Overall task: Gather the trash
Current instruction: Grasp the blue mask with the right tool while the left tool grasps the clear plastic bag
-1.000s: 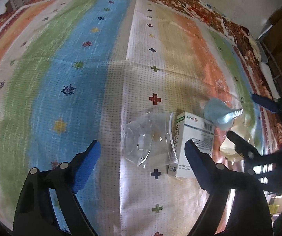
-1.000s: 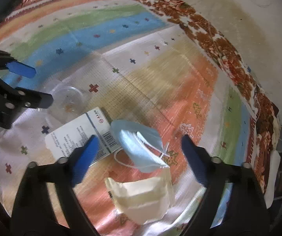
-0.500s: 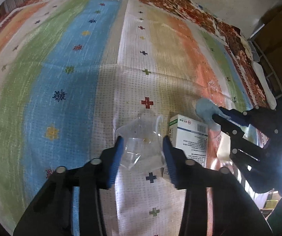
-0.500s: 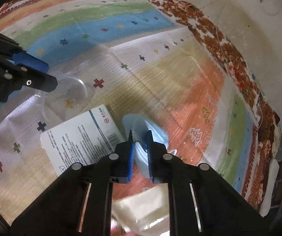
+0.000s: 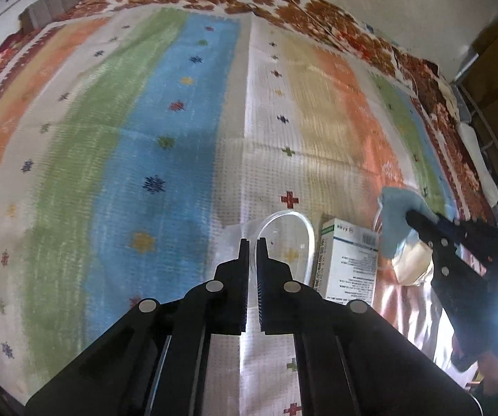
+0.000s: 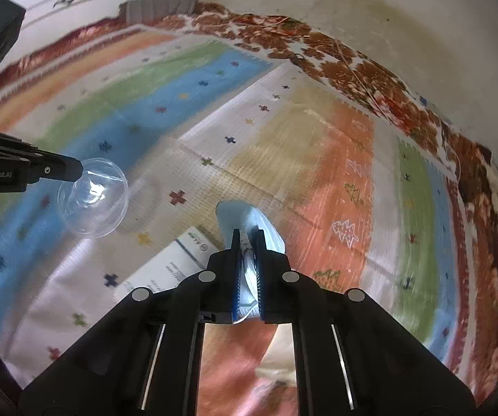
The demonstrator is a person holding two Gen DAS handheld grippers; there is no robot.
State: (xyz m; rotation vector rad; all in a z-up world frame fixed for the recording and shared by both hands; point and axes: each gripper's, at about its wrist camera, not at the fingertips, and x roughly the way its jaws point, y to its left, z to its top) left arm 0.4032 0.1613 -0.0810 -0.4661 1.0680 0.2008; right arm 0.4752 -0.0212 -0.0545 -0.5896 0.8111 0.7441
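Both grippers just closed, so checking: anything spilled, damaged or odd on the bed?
Nothing spilled. The clear plastic cup in the left gripper looks squashed at its rim. The right gripper pinches the blue mask; the box looks intact.

Clear plastic cup (image 6: 92,201) pinched at rim, blue mask (image 6: 249,228) clamped folded, white carton (image 5: 348,260) and cream wad (image 5: 412,263) lying on cloth.
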